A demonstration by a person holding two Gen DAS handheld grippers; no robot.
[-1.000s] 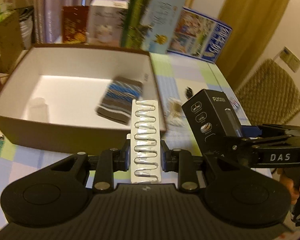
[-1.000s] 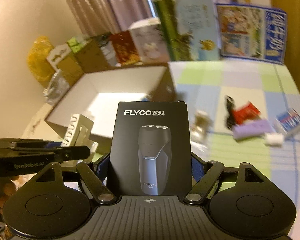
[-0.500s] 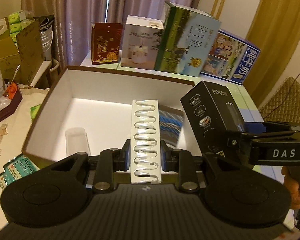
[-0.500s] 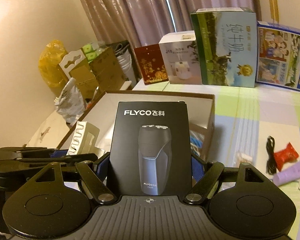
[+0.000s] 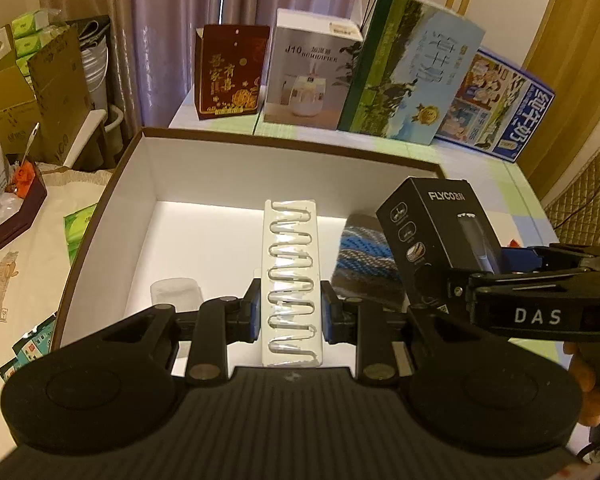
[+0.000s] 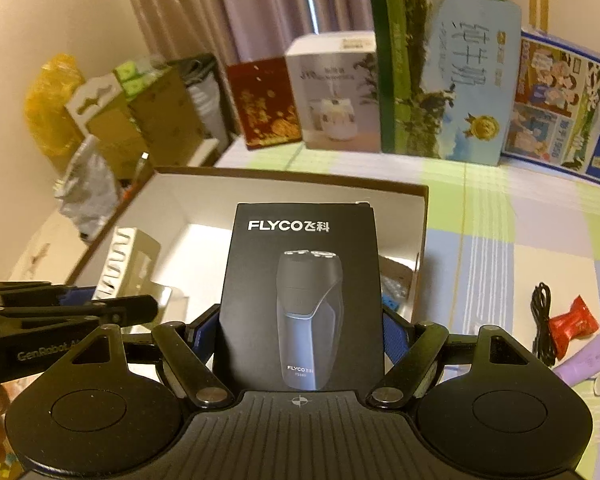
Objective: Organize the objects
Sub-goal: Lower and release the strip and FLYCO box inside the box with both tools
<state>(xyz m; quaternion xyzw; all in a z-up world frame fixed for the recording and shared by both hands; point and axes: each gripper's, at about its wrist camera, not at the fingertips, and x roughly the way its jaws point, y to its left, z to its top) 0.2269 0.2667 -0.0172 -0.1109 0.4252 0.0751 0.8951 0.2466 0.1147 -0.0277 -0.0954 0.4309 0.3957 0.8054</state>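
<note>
My left gripper [image 5: 288, 308] is shut on a white blister pack of metal clips [image 5: 290, 276] and holds it upright over the open brown box with a white inside [image 5: 188, 176]. My right gripper [image 6: 300, 334] is shut on a black FLYCO shaver box [image 6: 304, 280], held upright over the box's right part [image 6: 418, 220]; the shaver box also shows in the left wrist view [image 5: 432, 236]. Inside the box lie a striped blue-and-grey cloth [image 5: 360, 256] and a clear plastic piece [image 5: 174, 290].
Four cartons stand along the table's back: red [image 5: 230, 72], white humidifier [image 5: 308, 76], green-blue milk [image 5: 412, 76], blue milk [image 5: 496, 108]. A black cable [image 6: 542, 320], red wrapper [image 6: 574, 320] and purple tube [image 6: 580, 364] lie on the checked cloth at right. Clutter sits left of the table.
Both grippers have moved forward with their loads, from in front of the brown box to above its inside. The views have tilted up and closer to the back cartons.
</note>
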